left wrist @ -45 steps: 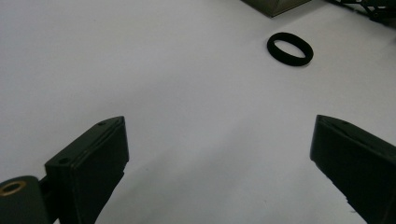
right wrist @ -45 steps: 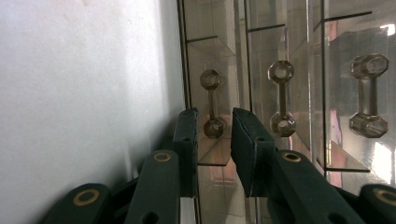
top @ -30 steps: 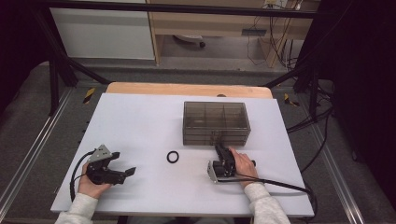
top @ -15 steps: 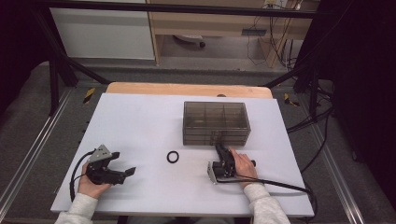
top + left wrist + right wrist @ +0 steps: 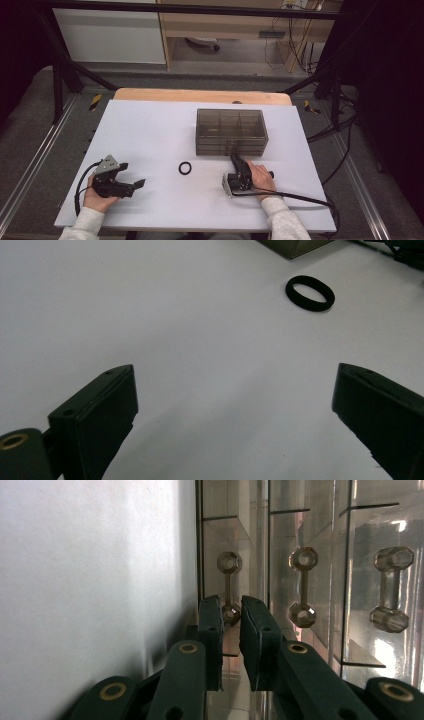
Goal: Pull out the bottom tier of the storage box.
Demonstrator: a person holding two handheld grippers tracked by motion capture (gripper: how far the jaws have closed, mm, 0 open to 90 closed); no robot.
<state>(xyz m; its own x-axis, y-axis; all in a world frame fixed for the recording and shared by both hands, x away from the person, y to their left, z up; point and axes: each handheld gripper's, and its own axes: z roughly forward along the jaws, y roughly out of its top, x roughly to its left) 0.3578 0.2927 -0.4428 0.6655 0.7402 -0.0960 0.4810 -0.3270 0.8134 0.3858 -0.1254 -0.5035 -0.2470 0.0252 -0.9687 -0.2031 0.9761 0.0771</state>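
While the person's left hand rests at the near left of the white worktop, the left tool it holds points right across the bare surface with its jaws spread wide and nothing between them; in the left gripper view the two black jaws of that tool stand well apart over empty white surface. A small black ring lies flat on the worktop between the two hands, right of the left tool and apart from it, and the same ring shows farther off in the left gripper view. At the near right, the person's right hand holds the right tool pointed away toward the far side, its tips at the near front face of a smoky clear drawer cabinet that stands on the right half of the worktop. In the right gripper view the right tool has its jaws drawn almost together around the lower knob of the leftmost drawer handle, a clear dumbbell-shaped pull; whether the pads actually press on it cannot be told. Two more such handles sit to the right on the cabinet front. A black cable trails from the right tool toward the near right edge.
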